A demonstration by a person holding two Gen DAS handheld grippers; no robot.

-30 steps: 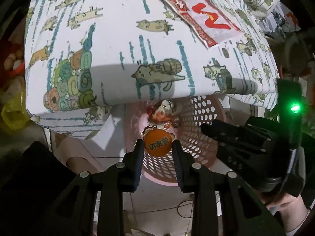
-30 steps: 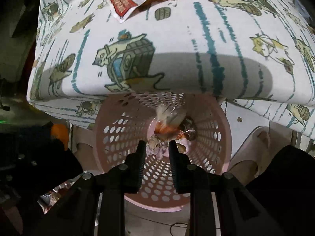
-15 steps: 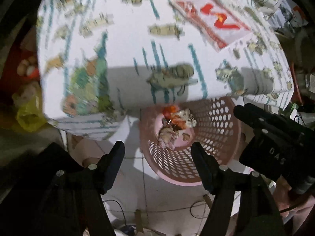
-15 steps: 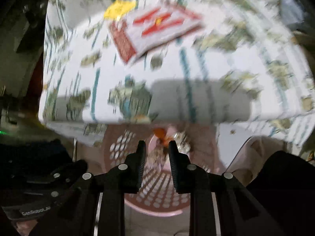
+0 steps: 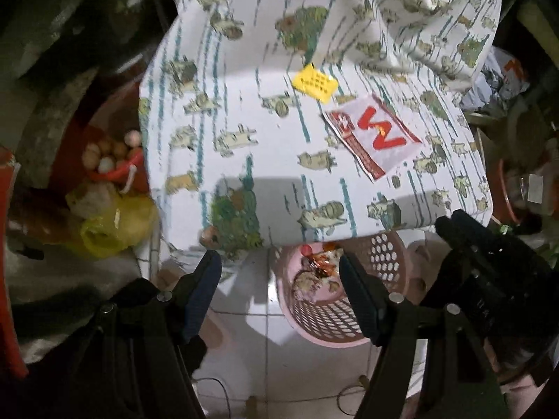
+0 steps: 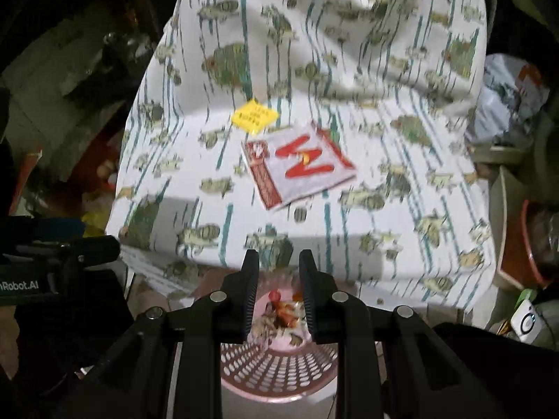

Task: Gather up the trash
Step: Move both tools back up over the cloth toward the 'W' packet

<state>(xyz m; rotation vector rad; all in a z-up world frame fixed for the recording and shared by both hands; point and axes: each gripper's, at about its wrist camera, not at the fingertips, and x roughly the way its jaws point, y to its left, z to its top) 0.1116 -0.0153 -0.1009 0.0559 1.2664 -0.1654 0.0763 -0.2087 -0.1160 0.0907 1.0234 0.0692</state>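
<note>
Pink perforated basket [image 5: 328, 321] sitting on pale floor tiles [image 5: 258, 317], right below and ahead of the left gripper [image 5: 281, 279], partly tucked under the edge of the cloth-covered table [image 5: 265, 160]. Left fingers [image 5: 360, 293] spread wide apart, gripping nothing, framing the basket's near-left rim. Inside the basket: a heap of crumpled wrappers [image 5: 316, 272], reds and oranges among pale scraps. Further ahead on the patterned cloth, lying flat: a white-and-red packet [image 5: 372, 138] and, just beyond it to the left, a small yellow slip [image 5: 315, 83], the two near each other but apart. Off to the left of the tool, down beside the table: a yellow plastic bag [image 5: 111, 227] and a red bag of round items [image 5: 111, 157]. Black body of the other tool visible at the right edge.

Over to the right wrist view: right gripper [image 6: 278, 296] hovering directly above the same basket [image 6: 279, 370], fingers [image 6: 249, 293] drawn close together with a narrow gap left, nothing pinched between them. Wrappers [image 6: 283, 310] visible through that gap, down in the basket bottom. Packet [image 6: 300, 167] straight ahead on the cloth [image 6: 384, 188], yellow slip [image 6: 255, 117] just past it to the left. Left tool's black housing showing at the left edge.
</note>
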